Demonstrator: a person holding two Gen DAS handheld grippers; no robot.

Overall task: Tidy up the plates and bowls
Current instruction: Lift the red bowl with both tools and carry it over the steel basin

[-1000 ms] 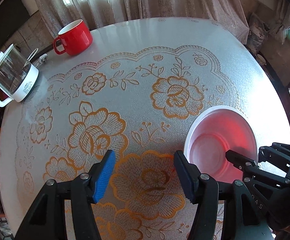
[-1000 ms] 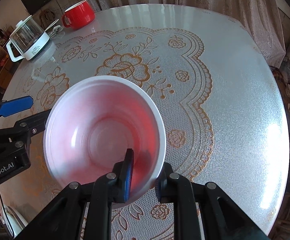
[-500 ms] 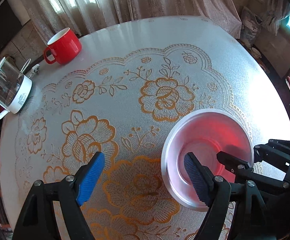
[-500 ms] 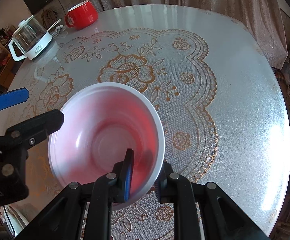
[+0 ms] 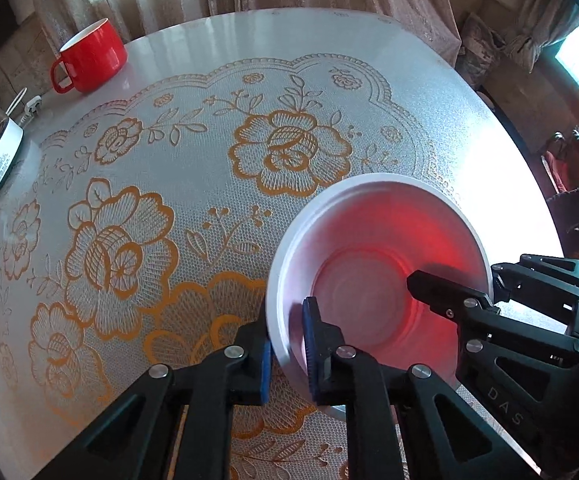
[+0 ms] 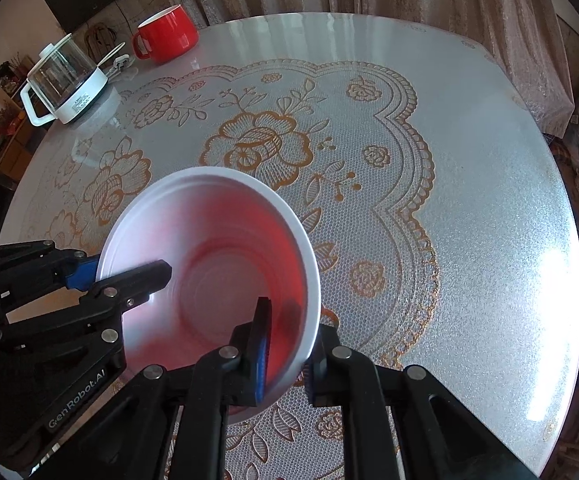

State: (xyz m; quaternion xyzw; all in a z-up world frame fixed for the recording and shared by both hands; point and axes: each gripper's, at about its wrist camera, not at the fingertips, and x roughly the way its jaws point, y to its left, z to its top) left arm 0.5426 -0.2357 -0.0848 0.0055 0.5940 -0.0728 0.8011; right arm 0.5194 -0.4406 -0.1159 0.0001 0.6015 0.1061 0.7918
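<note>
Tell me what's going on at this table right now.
A person is working with two hand-held grippers on one white bowl. The right hand-held gripper is shut on the bowl's near rim, one finger inside and one outside. The left hand-held gripper clamps the opposite rim the same way. The bowl sits low over the lace tablecloth. A red mug and a glass kettle stand at the far edge.
</note>
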